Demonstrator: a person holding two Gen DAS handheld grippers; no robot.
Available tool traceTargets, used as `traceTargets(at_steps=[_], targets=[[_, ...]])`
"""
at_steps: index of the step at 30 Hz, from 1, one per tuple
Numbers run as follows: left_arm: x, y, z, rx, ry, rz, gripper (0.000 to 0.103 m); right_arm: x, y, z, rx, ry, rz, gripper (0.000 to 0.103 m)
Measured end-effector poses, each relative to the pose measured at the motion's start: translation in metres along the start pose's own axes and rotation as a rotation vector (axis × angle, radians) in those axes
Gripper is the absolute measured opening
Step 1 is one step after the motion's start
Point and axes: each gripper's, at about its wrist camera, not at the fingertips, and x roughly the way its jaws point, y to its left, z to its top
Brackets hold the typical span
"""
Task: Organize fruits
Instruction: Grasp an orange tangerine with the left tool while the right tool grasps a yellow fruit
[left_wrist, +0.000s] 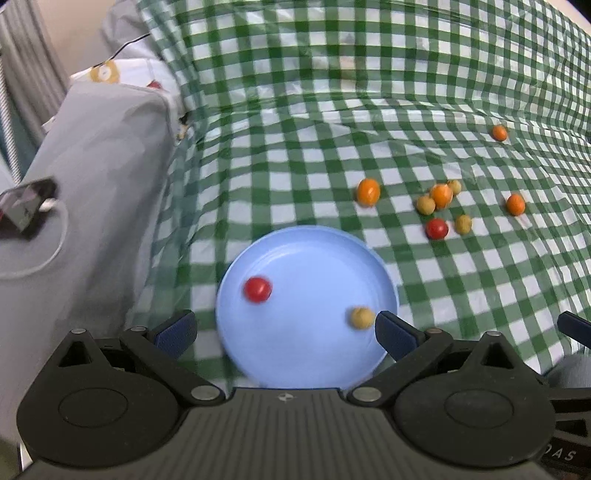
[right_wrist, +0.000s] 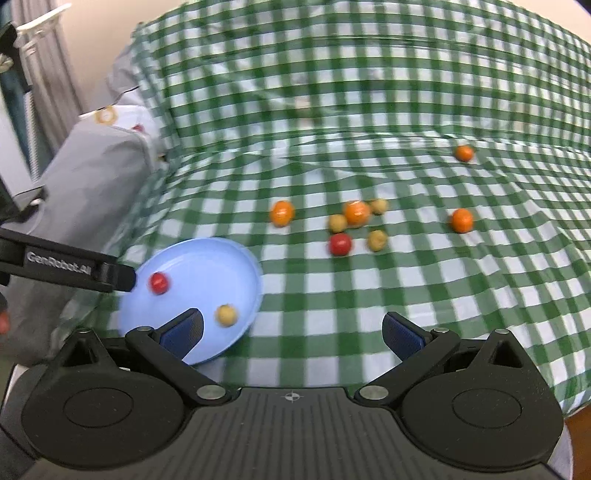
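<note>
A blue plate (left_wrist: 314, 354) lies on the green checked cloth and holds a red fruit (left_wrist: 257, 289) and a yellow-brown fruit (left_wrist: 361, 318). My left gripper (left_wrist: 284, 332) is open and empty just above the plate's near side. In the right wrist view the plate (right_wrist: 207, 258) sits at lower left with the red fruit (right_wrist: 159, 283) and yellow-brown fruit (right_wrist: 226, 315). My right gripper (right_wrist: 291, 332) is open and empty over the cloth, right of the plate. Loose fruits lie beyond: oranges (right_wrist: 282, 213) (right_wrist: 356, 213) (right_wrist: 461, 220), a red one (right_wrist: 340, 244), yellow-brown ones (right_wrist: 377, 240).
A further orange fruit (right_wrist: 464, 153) lies far back right. A grey cushion (left_wrist: 103, 177) borders the cloth on the left, with a white cable (left_wrist: 55, 240) on it. The left gripper's finger (right_wrist: 74, 271) reaches in over the plate's left rim. The checked cloth (right_wrist: 406, 295) is wrinkled.
</note>
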Motion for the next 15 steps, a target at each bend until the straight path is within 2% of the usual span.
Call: traceTargets(at_steps=[7, 15], targets=[[0.045, -0.023, 0.037, 0.010, 0.033, -0.038, 0.103, 0.032, -0.046, 0.023, 0.046, -0.018, -0.079, 0.102], [0.101, -0.055, 0.086, 0.063, -0.001, -0.019, 0.103, 0.090, -0.079, 0.037, 0.016, -0.032, -0.175, 0.102]])
